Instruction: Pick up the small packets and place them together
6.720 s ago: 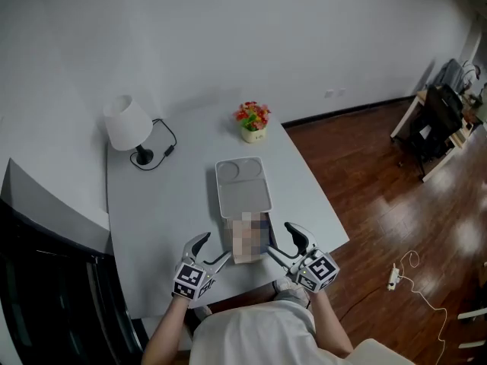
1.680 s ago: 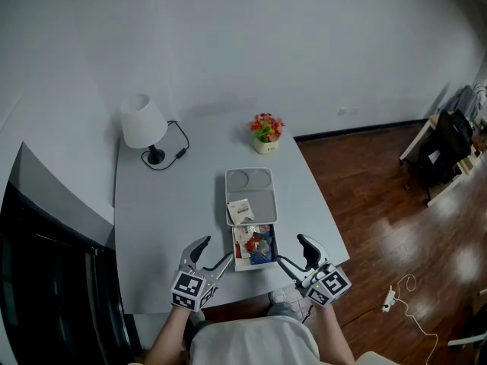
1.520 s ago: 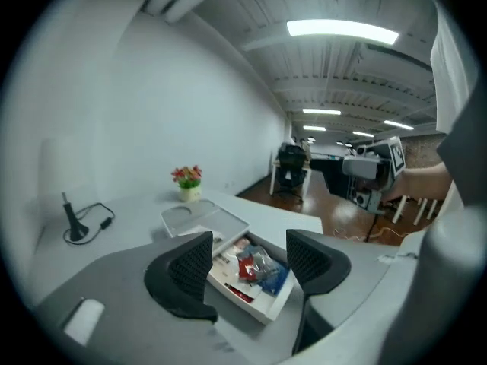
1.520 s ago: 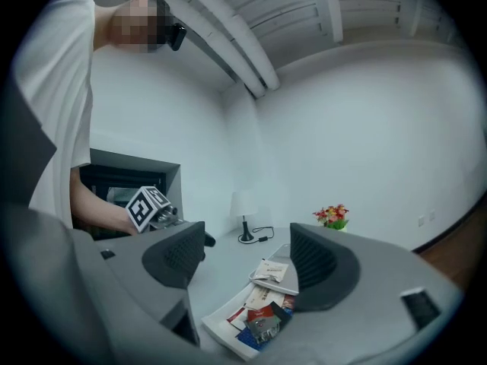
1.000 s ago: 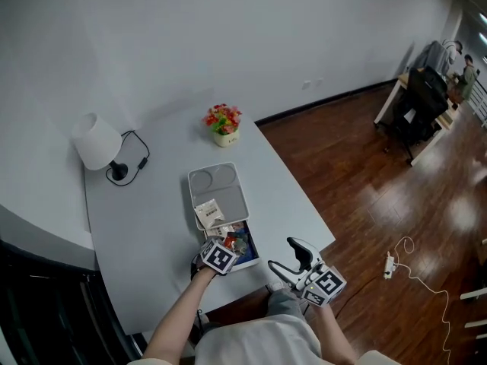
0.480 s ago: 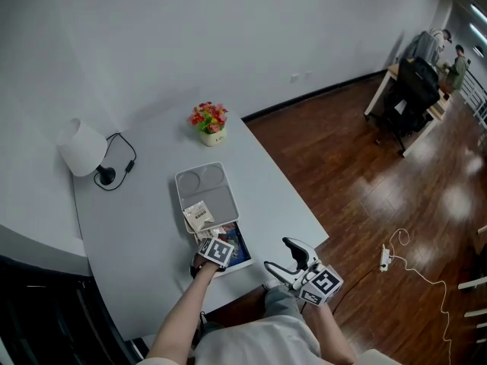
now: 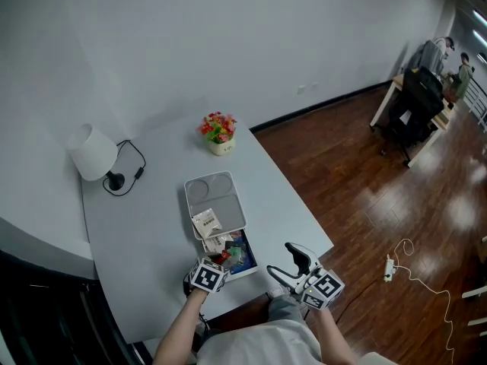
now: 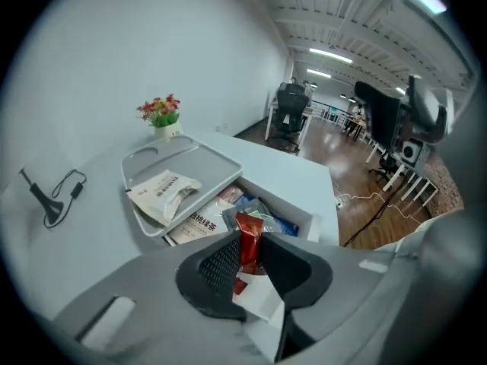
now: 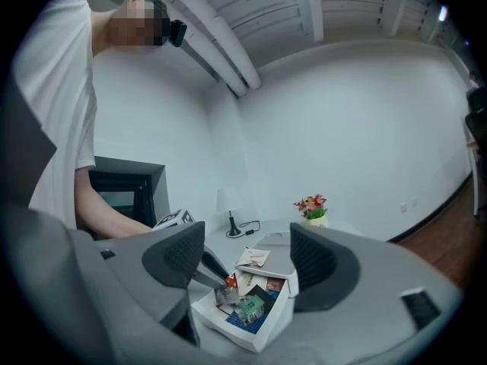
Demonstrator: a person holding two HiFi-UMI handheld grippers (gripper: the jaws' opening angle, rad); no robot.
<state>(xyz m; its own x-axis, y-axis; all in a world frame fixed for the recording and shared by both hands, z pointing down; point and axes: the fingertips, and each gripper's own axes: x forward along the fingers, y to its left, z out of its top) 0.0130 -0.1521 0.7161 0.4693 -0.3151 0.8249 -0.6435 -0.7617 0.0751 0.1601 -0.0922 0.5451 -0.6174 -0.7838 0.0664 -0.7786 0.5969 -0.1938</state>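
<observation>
Two grippers sit at the near edge of the pale grey tabletop (image 7: 144, 234).

Left gripper (image 7: 219, 260): the jaws are narrow, have just been closing, and are clamped on a small red packet (image 8: 249, 242). The packet's long axis runs along the jaws. Its free end points out ahead of the fingertips, toward the box below. Its other end is hidden between the pads. It is held just above the near-left part of an open white rectangular box (image 7: 252, 258), which contains loose packets (image 7: 240, 255) of mixed colours, blue and white among them.

Right gripper (image 7: 289, 263): the jaws are wide apart with nothing between them. It is held level just off the near edge, to the right of the box and clear of it.

Beyond the box, overlapping its far end, lies a grey rectangular plastic tray (image 7: 221, 204) with two round recesses. Its long axis runs away from the person, in line with the box. One pale flat sachet (image 7: 205, 221) lies on the tray's near end.

At the far edge stands a small pot of red and yellow flowers (image 7: 218, 131). At the far left is a white-shaded lamp (image 7: 93, 152) with a black base and cord.
</observation>
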